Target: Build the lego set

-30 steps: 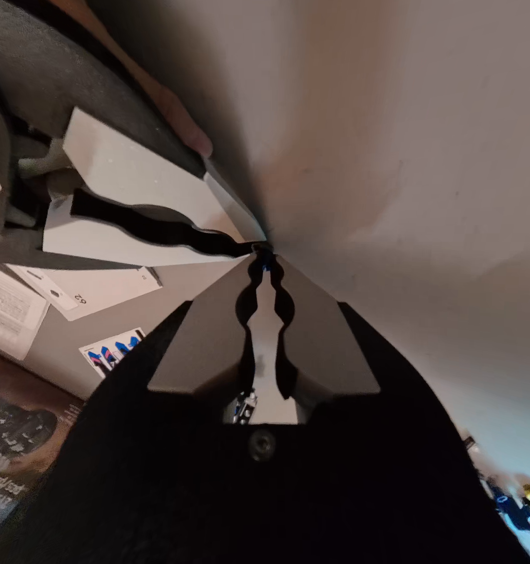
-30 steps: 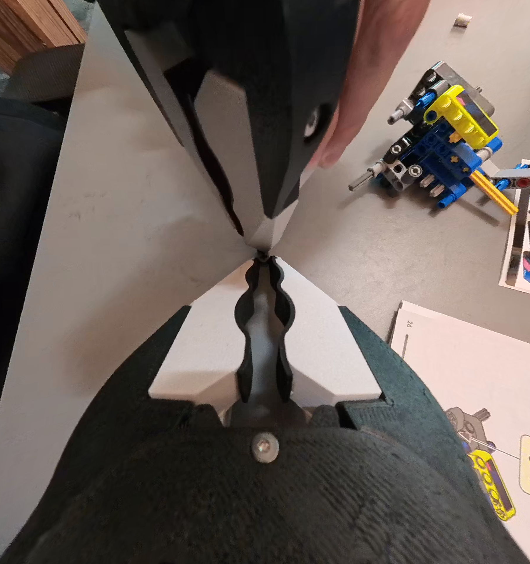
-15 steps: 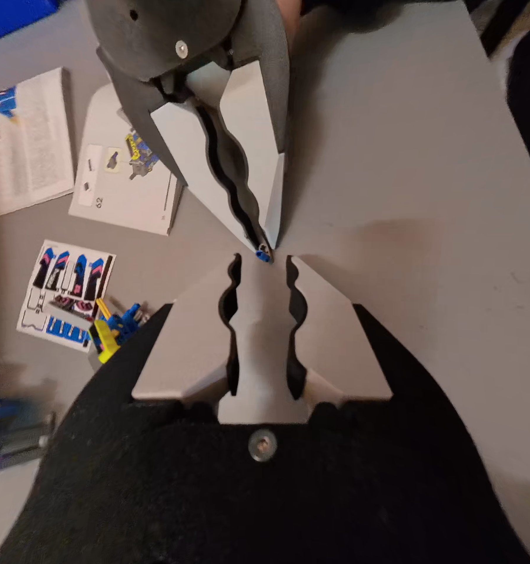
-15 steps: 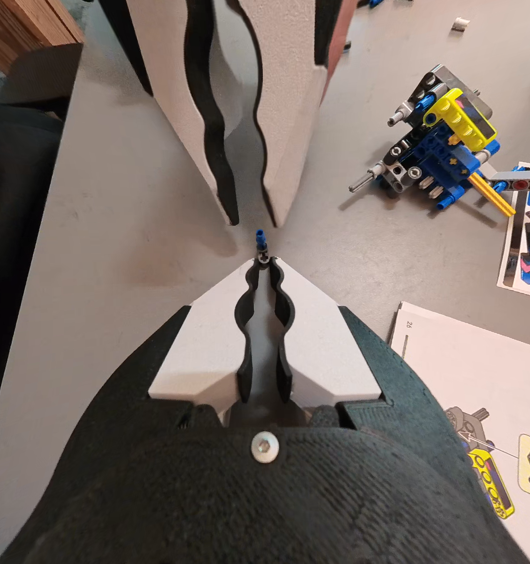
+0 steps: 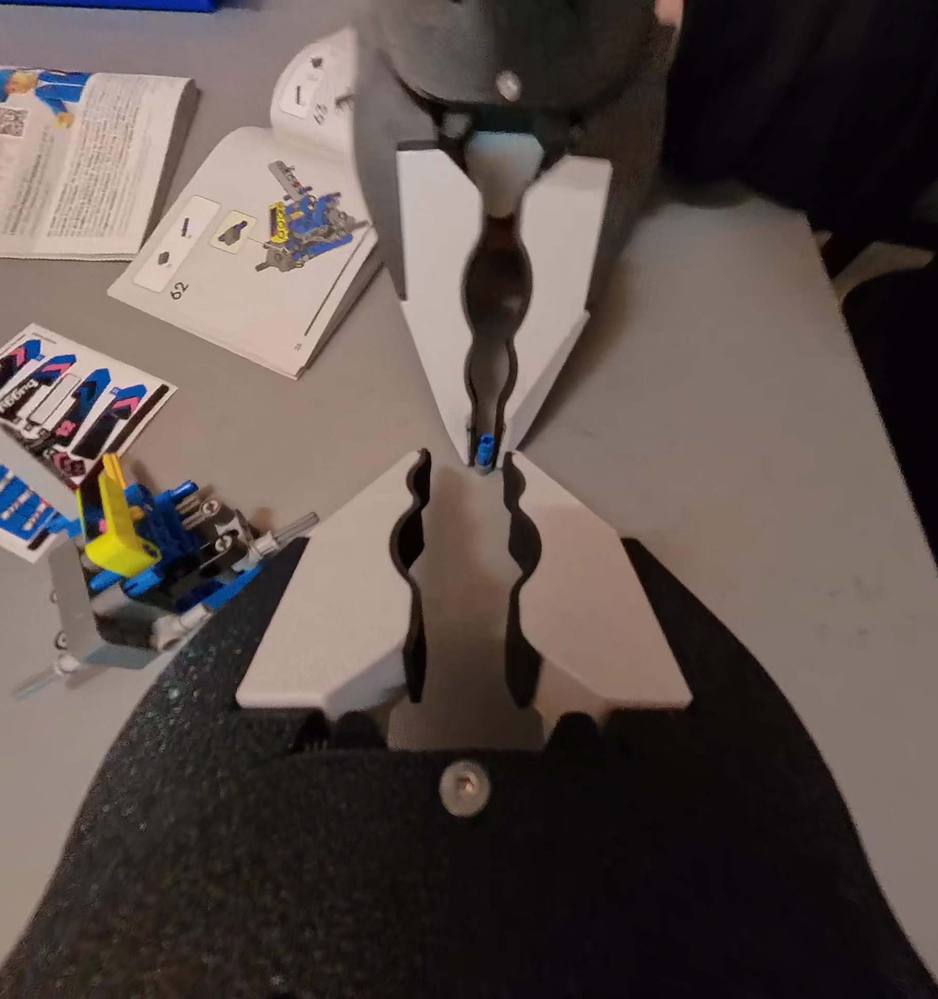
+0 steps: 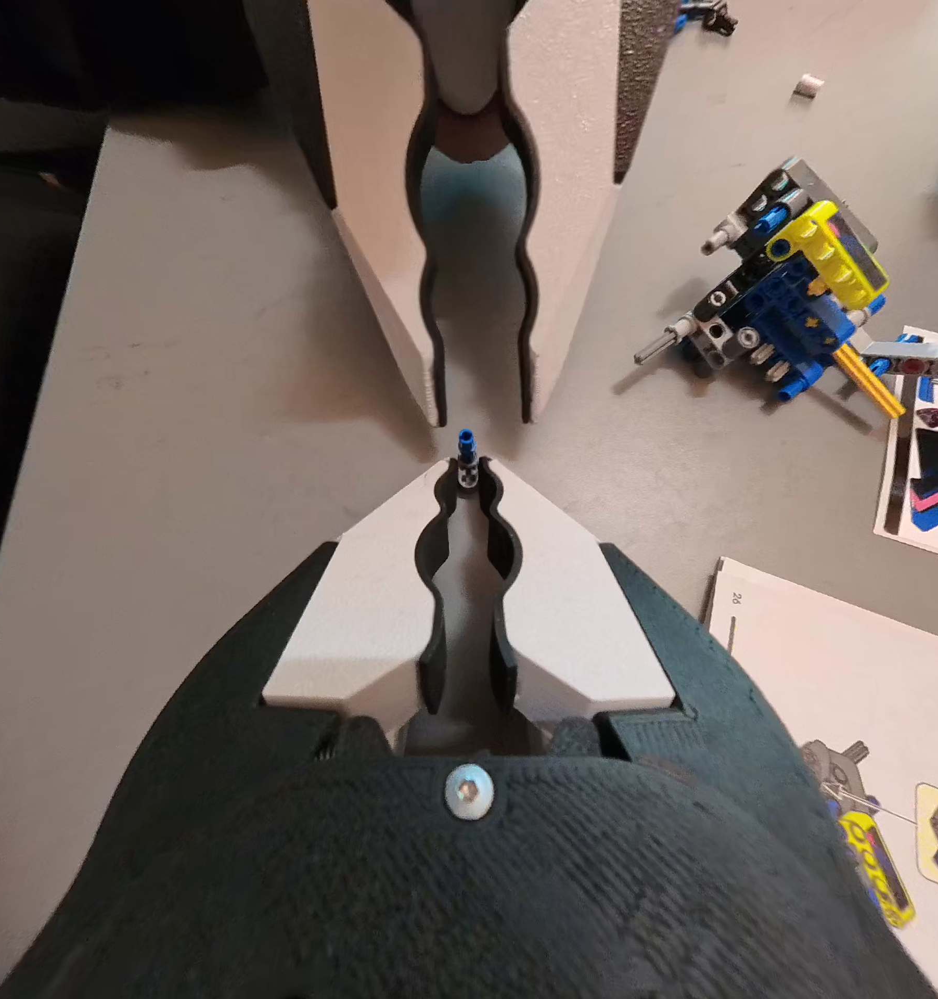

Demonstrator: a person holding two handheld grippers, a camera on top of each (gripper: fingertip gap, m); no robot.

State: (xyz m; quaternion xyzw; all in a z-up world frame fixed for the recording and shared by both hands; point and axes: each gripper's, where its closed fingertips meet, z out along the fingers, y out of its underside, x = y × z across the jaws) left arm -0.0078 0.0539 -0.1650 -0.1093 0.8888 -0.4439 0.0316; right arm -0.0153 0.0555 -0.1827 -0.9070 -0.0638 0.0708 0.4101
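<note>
My right gripper [image 6: 467,469] is shut on a small dark connector with a blue pin [image 6: 465,444] that sticks out past its tips. The pin also shows in the left wrist view [image 5: 485,450], held by the right gripper [image 5: 485,462] coming down from the top. My left gripper [image 5: 467,459] is open and empty, its tips just short of the pin. In the right wrist view the left gripper [image 6: 483,421] faces mine, jaws apart. The partly built blue, yellow and black lego model [image 6: 796,302] lies on the grey table [image 6: 212,324], also at the left in the left wrist view [image 5: 147,551].
An open instruction booklet [image 5: 250,254] [image 6: 834,703] and a sticker sheet [image 5: 50,427] [image 6: 931,448] lie by the model. A second leaflet [image 5: 72,162] is at the far left. A small grey piece [image 6: 808,86] lies far off. The table edge [image 5: 888,432] runs close by. Less than 4 cm separates the two grippers' tips.
My left gripper was shut tip to tip against the right one; it has opened and drawn back a little. The right gripper keeps the connector with the blue pin.
</note>
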